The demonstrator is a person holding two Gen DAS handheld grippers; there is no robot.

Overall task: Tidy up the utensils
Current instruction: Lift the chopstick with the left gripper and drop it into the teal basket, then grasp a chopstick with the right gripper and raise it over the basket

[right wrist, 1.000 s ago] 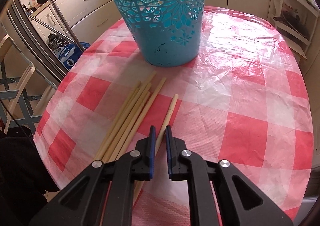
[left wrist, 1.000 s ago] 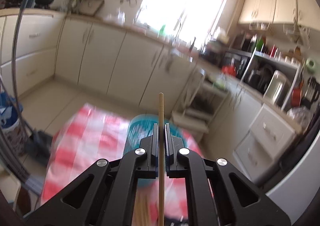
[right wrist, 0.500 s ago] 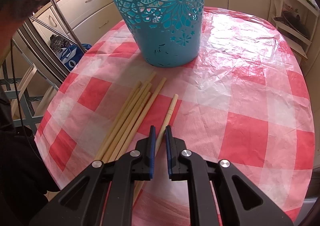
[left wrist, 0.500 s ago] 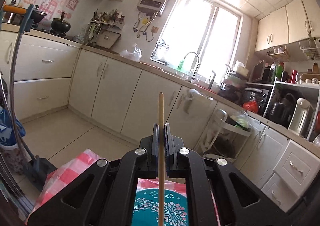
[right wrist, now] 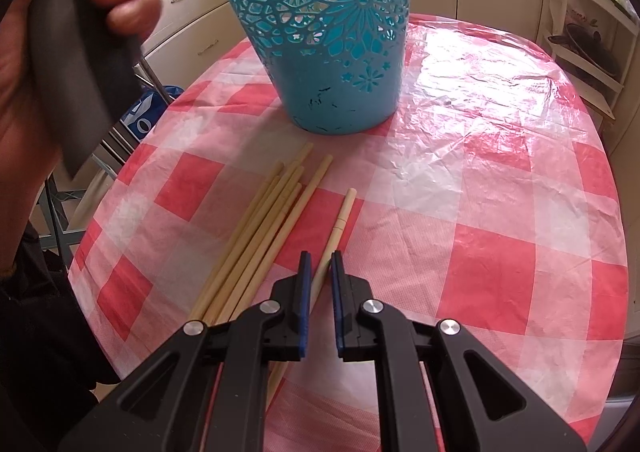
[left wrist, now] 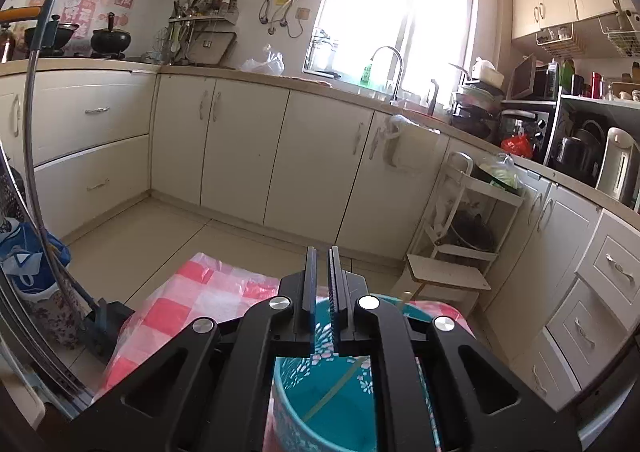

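One chopstick (left wrist: 340,388) already leans inside the teal basket (left wrist: 320,428) below the left hand-held gripper (left wrist: 322,284), whose jaws are nearly closed and empty. Seven or so chopsticks (right wrist: 260,236) lie on the tabletop (right wrist: 480,179) ahead of the right hand-held gripper (right wrist: 319,280), narrowly parted, gripping nothing.

basket (right wrist: 332,51): teal plastic, smooth, pierced flower pattern
chopsticks (right wrist: 256,236): pale bare wood, matt
tablecloth (right wrist: 480,179): thin glossy plastic, red-and-white check, crinkled
right gripper (right wrist: 319,272): matt black plastic, metal screws
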